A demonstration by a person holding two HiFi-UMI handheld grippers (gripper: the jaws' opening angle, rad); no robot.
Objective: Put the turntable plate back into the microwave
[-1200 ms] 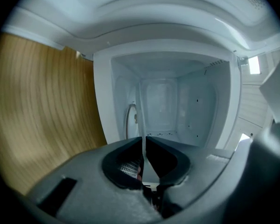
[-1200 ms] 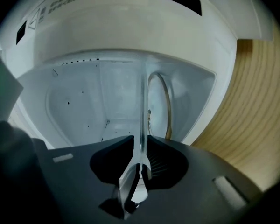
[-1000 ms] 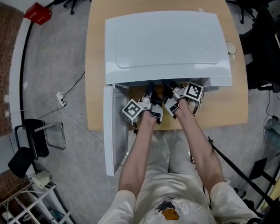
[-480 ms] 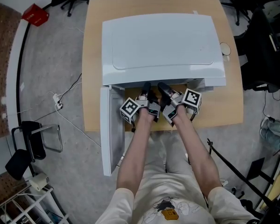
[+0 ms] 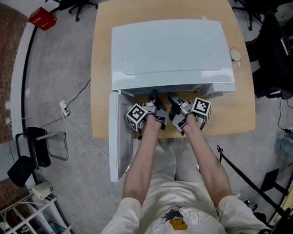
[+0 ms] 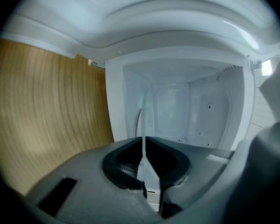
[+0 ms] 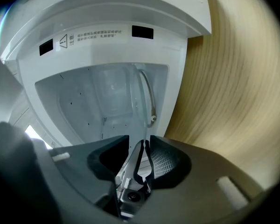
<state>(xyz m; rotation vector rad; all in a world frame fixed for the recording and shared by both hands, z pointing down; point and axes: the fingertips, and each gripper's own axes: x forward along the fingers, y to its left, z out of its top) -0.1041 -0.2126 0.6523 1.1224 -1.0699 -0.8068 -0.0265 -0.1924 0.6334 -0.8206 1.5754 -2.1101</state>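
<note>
The right tongs (image 7: 142, 143) have drawn back slightly toward the person, while the left tongs (image 6: 144, 138) have kept their place. Both are clenched on the near rim of the glass plate (image 7: 141, 101). It lies flat and reaches into the microwave (image 5: 171, 48), whose door (image 5: 116, 135) hangs open past the near edge of the table (image 5: 244, 116).

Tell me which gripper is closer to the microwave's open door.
The left gripper: it sits right beside the door, which hangs open at the left side of the microwave. The right gripper is beyond it, farther from the door.
</note>
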